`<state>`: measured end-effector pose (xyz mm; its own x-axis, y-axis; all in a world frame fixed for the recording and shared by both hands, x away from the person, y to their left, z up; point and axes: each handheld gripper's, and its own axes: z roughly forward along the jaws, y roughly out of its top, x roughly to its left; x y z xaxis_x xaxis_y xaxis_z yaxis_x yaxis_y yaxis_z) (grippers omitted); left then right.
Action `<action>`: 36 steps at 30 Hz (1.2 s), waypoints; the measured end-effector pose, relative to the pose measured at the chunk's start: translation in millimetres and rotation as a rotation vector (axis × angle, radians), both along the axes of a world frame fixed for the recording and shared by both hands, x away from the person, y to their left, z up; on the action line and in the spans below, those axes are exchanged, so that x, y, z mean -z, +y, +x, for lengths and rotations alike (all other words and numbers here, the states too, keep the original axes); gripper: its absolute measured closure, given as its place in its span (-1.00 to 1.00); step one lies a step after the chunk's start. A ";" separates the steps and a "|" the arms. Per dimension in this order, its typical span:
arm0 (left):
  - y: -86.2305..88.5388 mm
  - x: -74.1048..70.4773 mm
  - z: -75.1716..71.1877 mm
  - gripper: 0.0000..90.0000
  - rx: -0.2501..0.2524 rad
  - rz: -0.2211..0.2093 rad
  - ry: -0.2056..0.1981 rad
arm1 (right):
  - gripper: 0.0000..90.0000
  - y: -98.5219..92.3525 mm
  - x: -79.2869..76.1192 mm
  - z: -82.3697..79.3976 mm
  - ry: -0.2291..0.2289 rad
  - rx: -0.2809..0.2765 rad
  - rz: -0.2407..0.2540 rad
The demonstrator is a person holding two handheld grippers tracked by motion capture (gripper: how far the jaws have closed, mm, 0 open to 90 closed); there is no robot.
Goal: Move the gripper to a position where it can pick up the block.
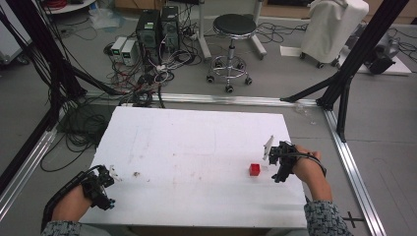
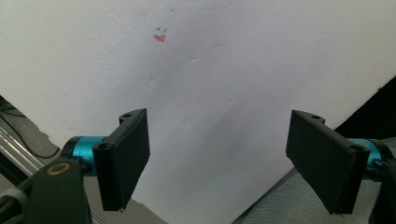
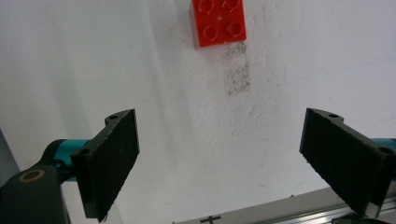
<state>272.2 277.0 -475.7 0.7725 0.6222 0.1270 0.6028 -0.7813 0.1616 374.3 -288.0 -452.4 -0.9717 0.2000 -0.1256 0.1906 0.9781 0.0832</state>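
Right gripper (image 3: 219, 161) jaws wide apart, empty; red brick (image 3: 218, 21) ahead on white table (image 3: 70, 60)

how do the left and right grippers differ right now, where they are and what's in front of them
The left gripper sits at the near left corner of the white table, while the right gripper is over its right side. The right gripper has a red brick ahead of its jaws; the left gripper faces bare tabletop with only small marks. Both stand wide open and hold nothing.
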 end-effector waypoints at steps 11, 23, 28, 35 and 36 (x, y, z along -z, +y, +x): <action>0.7 0.5 -0.4 -0.51 -0.009 -0.010 -0.008 | -0.75 24.9 7.2 14.6 0.007 -0.072 -0.016; 0.4 1.0 -0.6 -0.51 -0.009 -0.015 -0.004 | -0.75 45.0 22.0 22.0 0.012 -0.164 -0.043; 0.6 0.9 -0.9 -0.51 -0.013 -0.014 -0.005 | -0.75 51.7 29.0 24.4 0.036 -0.181 -0.045; 0.7 1.1 -0.9 -0.51 -0.010 -0.013 -0.005 | -0.75 56.3 39.8 28.1 0.060 -0.184 -0.056; 0.7 1.0 -1.0 -0.51 -0.010 -0.014 -0.004 | -0.75 57.5 41.1 28.3 0.062 -0.191 -0.063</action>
